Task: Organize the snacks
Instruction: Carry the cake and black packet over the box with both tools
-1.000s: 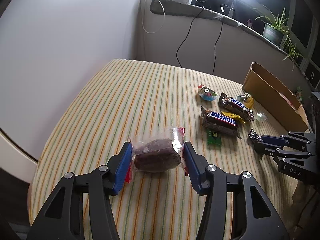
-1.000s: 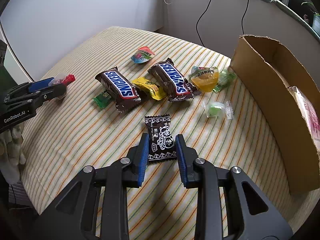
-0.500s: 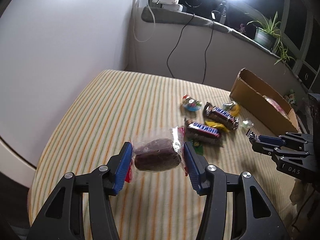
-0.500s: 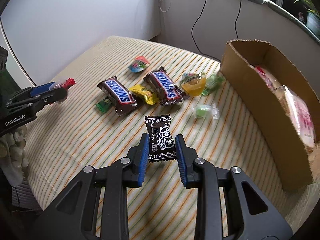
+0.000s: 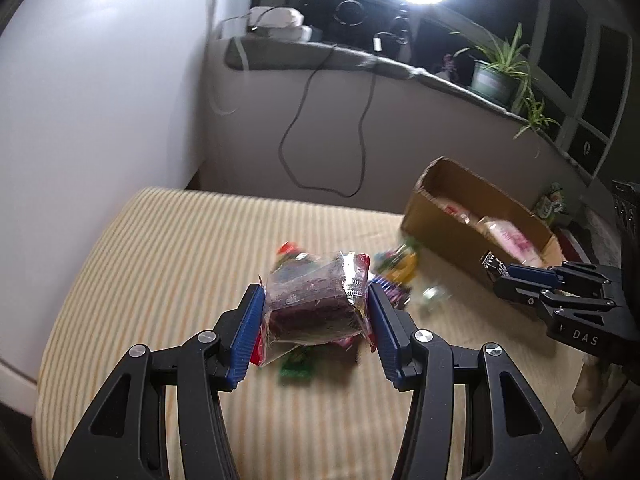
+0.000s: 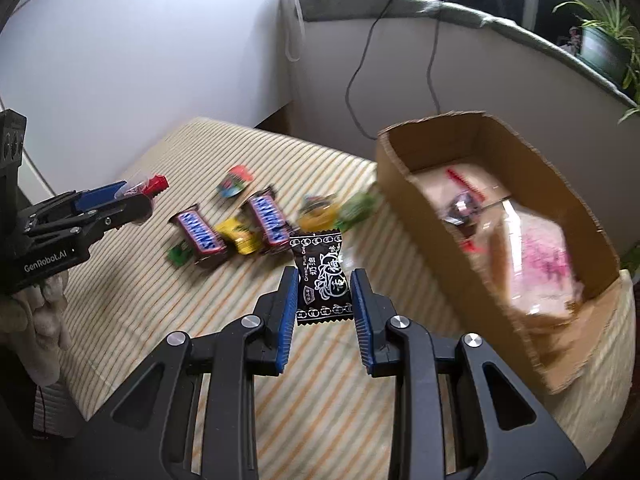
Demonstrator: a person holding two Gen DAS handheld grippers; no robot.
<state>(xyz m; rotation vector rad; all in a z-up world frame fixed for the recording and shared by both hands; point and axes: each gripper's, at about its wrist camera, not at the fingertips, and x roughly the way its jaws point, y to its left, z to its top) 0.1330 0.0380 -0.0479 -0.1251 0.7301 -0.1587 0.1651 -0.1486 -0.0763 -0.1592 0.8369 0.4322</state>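
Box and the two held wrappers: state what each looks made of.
Box: plain brown cardboard, matte, with ragged cut edges. Left wrapper: thin clear plastic film, glossy and crinkled, with a dark snack showing through. Right wrapper: opaque black printed film, likely plastic, with crimped ends.

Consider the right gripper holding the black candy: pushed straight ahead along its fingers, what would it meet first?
Probably the loose snacks on the striped table, nearest a Snickers bar; the right gripper points left of the cardboard box. Depth is unclear.
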